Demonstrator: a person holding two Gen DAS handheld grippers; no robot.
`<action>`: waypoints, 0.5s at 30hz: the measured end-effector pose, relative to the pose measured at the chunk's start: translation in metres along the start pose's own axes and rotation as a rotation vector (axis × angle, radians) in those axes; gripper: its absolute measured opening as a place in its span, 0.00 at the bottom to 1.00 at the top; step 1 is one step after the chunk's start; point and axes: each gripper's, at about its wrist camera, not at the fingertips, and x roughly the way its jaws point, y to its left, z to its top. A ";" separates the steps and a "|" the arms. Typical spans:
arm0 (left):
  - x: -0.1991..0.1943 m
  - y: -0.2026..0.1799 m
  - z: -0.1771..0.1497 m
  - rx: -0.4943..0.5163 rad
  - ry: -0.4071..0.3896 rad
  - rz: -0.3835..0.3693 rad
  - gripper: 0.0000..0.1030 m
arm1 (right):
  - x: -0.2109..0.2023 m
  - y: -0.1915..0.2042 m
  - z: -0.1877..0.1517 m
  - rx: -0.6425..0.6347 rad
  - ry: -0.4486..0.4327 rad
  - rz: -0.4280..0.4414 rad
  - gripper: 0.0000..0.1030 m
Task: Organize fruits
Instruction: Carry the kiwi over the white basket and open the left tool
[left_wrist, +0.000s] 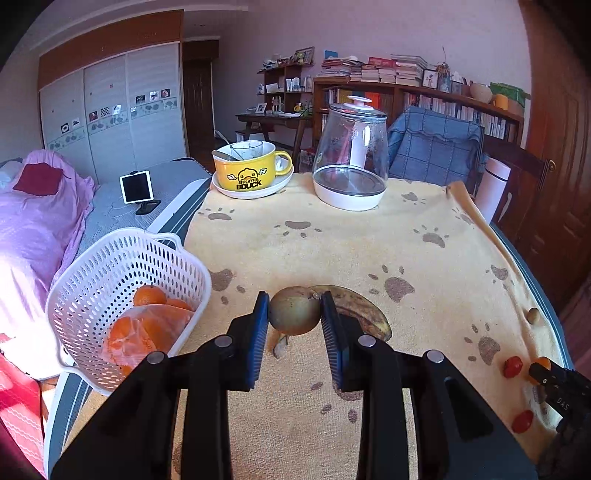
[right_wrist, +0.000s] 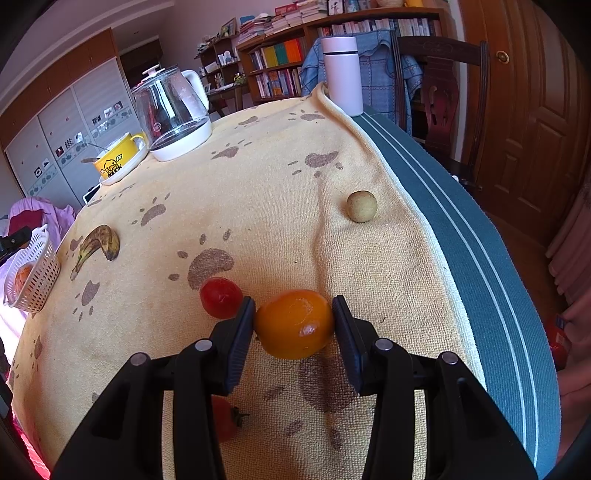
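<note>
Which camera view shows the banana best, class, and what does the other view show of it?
The right wrist view shows the banana best: it lies whole and unobstructed on the yellow towel. In the left wrist view the banana is partly hidden behind the left hand-held gripper and the brownish round fruit between its fingers.

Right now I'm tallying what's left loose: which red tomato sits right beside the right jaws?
The tomato touching the outer side of the right gripper, next to the held orange. The other tomato lies nearer the camera, partly hidden under the gripper's arm.
</note>
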 end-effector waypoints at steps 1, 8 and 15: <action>-0.001 0.005 0.001 -0.007 -0.004 0.013 0.28 | 0.000 0.000 0.000 0.000 0.000 0.000 0.42; -0.004 0.041 0.004 -0.051 -0.020 0.092 0.28 | 0.000 0.000 0.000 0.001 -0.001 0.000 0.42; -0.002 0.072 0.007 -0.092 -0.024 0.160 0.28 | -0.001 -0.001 0.001 0.001 -0.003 0.001 0.42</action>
